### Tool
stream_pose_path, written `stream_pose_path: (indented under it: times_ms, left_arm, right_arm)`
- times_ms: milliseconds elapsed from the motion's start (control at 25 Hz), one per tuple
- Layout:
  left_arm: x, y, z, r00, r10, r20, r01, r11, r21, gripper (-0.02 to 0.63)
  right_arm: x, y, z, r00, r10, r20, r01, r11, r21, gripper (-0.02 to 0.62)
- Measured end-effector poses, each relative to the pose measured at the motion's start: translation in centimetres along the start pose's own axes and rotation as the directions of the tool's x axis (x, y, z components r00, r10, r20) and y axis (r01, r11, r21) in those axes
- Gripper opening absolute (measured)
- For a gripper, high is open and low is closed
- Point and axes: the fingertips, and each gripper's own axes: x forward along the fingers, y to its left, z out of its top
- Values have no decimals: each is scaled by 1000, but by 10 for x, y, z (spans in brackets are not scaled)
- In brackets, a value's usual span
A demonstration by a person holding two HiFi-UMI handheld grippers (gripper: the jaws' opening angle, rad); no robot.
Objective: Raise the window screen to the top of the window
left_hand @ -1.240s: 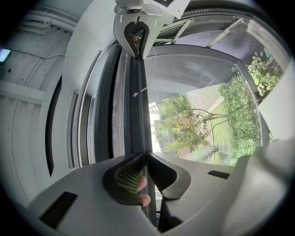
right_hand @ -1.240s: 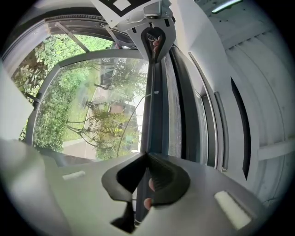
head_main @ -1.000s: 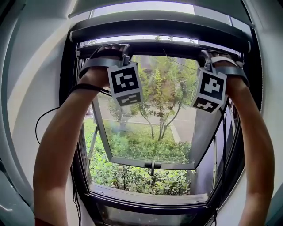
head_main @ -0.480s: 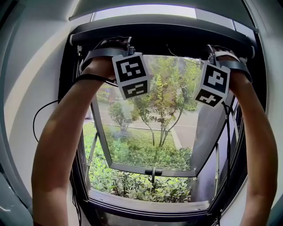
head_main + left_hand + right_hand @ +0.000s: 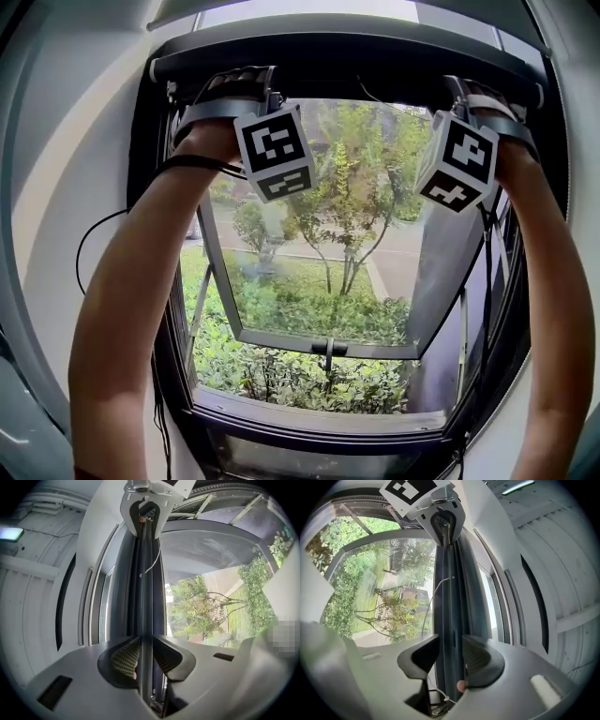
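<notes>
The dark screen bar (image 5: 347, 82) sits at the top of the window, tight under the roller housing (image 5: 337, 47). Both of my grippers reach up to it, their marker cubes (image 5: 274, 152) (image 5: 466, 161) hanging below the hands. In the left gripper view the bar (image 5: 146, 597) runs between the jaws of my left gripper (image 5: 146, 656). These jaws have just been opening, and hardly any gap shows at the pads. In the right gripper view my right gripper (image 5: 450, 656) has also just been opening. Its jaws stand clearly apart around the bar (image 5: 449, 602) and do not press on it.
Behind the screen frame a casement pane (image 5: 319, 281) is swung outward, with its handle (image 5: 328, 349) low in the middle. The sill (image 5: 319, 417) lies below and white wall (image 5: 66, 141) stands to the left. A black cable (image 5: 94, 244) loops by the left arm.
The screen bar has risen. The bright strip between it and the housing has closed. Both hands and their cubes sit slightly higher against the window top.
</notes>
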Motion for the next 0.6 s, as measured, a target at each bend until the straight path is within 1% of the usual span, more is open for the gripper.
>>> stream_pose_path:
  times_ms: [40,120,240,400,600]
  left_arm:
    - [-1,-2,-2,1000,-4,-1,4,1000,-3,80]
    - [-5,-6,-6,1000,-11,0,11,1000,-10,103]
    - [-15,-14,-10,1000,-22,7,22,1000,-21,126]
    - [-31,-30,-15,999,-43,26,44,998,-50,134]
    - [-52,-54,-15,996,-61,72,68,993,-94,140]
  right_arm:
    - [-2,3,-1,1000,13,0,-13,1000,7,158]
    - [-5,9,-3,1000,30,3,-30,999,16,160]
    - [-15,17,-3,999,23,28,-24,999,30,160]
    - [-31,32,-1,997,14,74,-19,998,63,160]
    - [-48,52,-3,995,19,101,-31,993,114,161]
